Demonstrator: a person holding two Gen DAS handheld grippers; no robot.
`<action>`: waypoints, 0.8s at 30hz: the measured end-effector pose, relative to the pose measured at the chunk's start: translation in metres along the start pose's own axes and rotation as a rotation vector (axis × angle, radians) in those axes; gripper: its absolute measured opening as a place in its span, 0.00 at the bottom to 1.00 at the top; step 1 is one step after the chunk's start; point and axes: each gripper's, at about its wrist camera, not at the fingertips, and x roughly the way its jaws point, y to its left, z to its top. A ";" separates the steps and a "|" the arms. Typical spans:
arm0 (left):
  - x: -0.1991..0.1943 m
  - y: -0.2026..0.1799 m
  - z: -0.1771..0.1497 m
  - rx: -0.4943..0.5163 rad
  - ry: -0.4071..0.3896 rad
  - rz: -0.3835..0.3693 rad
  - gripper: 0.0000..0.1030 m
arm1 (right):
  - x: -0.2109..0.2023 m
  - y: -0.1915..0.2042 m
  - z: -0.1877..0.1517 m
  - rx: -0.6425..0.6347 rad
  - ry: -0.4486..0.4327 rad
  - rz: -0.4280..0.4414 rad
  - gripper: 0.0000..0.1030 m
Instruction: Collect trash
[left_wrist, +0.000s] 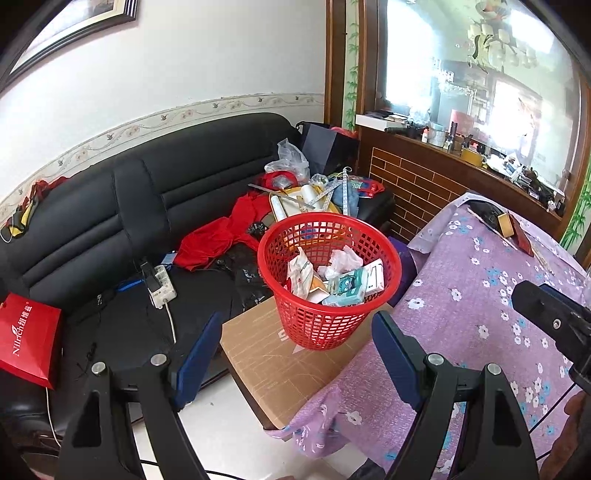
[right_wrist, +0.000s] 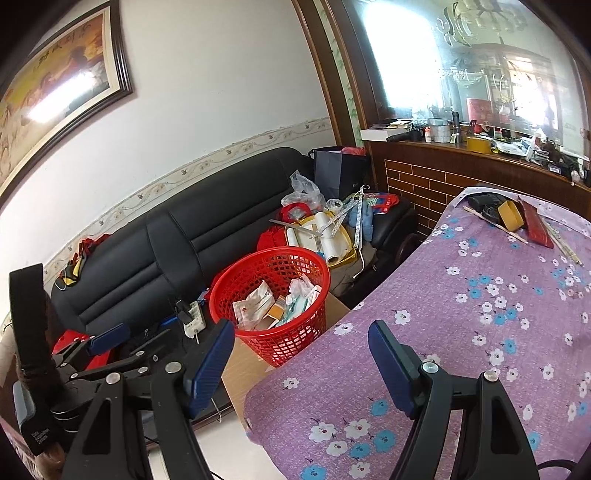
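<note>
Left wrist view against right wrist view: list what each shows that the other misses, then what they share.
Only the left wrist view shows the glossy red paper bag on the sofa's near end. Only the right wrist view shows the framed painting's picture and the left gripper, open. Both share the red plastic mesh basket of wrappers on a brown cardboard box, the black leather sofa and the purple flowered tablecloth.

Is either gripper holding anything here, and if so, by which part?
Nothing is held. The left gripper and right gripper both have open, empty jaws. The trash sits in the red basket.
</note>
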 end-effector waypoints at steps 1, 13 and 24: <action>0.000 0.001 0.000 -0.001 0.001 0.001 0.81 | 0.000 0.001 0.000 -0.001 0.000 0.000 0.76; -0.004 0.004 0.000 0.000 -0.009 0.009 0.81 | 0.002 0.004 -0.001 -0.007 0.003 -0.002 0.76; -0.003 0.003 0.000 0.004 -0.009 0.012 0.81 | 0.002 0.002 0.000 -0.003 0.003 -0.003 0.76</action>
